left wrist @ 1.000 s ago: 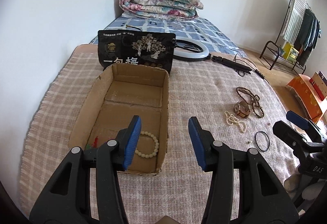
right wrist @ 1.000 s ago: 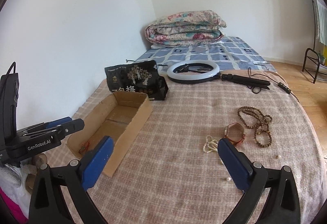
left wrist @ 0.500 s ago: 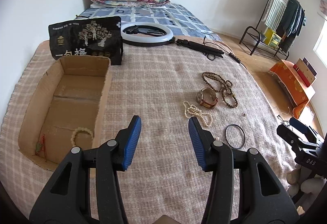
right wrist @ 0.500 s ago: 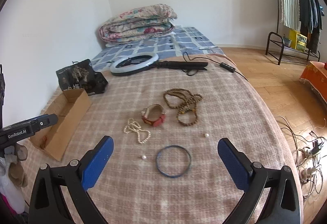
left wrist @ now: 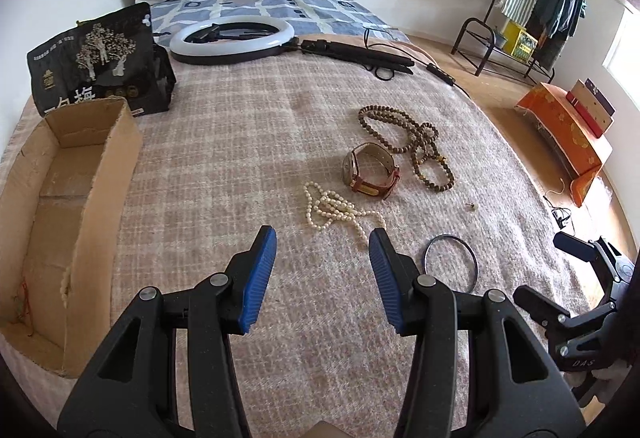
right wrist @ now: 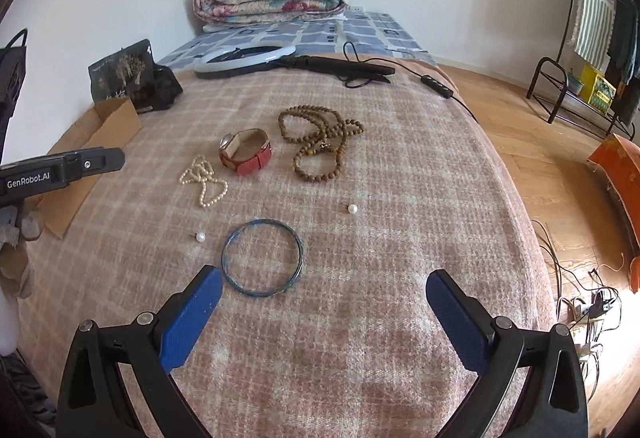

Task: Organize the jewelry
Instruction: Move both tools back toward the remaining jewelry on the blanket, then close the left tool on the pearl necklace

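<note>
Cardboard box holds little so far; pearls, watch, beads and bangle wait on the bed. Left gripper and right gripper gape empty.

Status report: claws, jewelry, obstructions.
Left claw open, empty. Right claw open, empty, above blue bangle. Pearl necklace, watch, wooden beads loose on blanket. Nothing in the way.
</note>
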A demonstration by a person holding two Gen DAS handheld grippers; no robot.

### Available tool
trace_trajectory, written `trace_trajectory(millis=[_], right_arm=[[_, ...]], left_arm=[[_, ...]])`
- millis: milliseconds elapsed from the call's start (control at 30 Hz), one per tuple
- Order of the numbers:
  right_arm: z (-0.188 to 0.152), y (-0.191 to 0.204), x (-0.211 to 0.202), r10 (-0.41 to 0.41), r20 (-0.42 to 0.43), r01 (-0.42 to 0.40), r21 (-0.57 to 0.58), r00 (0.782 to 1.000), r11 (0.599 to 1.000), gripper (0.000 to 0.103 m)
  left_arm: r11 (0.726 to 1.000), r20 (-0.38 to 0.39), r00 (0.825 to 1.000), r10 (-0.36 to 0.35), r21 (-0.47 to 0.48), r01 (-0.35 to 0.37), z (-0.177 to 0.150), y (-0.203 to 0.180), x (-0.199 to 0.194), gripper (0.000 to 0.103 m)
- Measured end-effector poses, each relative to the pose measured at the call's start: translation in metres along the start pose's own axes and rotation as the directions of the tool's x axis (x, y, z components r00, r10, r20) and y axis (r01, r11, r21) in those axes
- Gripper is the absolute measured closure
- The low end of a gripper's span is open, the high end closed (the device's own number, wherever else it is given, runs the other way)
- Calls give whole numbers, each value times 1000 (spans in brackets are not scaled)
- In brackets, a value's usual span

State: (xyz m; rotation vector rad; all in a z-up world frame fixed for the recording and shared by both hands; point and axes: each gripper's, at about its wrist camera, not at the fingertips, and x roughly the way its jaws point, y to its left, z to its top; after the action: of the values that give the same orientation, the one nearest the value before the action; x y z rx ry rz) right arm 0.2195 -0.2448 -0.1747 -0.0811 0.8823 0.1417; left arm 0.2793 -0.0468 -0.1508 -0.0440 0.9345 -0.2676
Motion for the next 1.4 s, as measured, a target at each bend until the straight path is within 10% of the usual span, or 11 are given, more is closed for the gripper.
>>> trace_trajectory(millis=[1033,1400], right_arm=[[-2,24,78,70,-74,-78,-115,995,990,0],[0,33,84,41,-103,-58,-165,994,985,0]], left_arm=[[994,-73,996,58,101,-50,5,-18,103,43],[992,-68,997,26,123,-17,4,-24,101,86]])
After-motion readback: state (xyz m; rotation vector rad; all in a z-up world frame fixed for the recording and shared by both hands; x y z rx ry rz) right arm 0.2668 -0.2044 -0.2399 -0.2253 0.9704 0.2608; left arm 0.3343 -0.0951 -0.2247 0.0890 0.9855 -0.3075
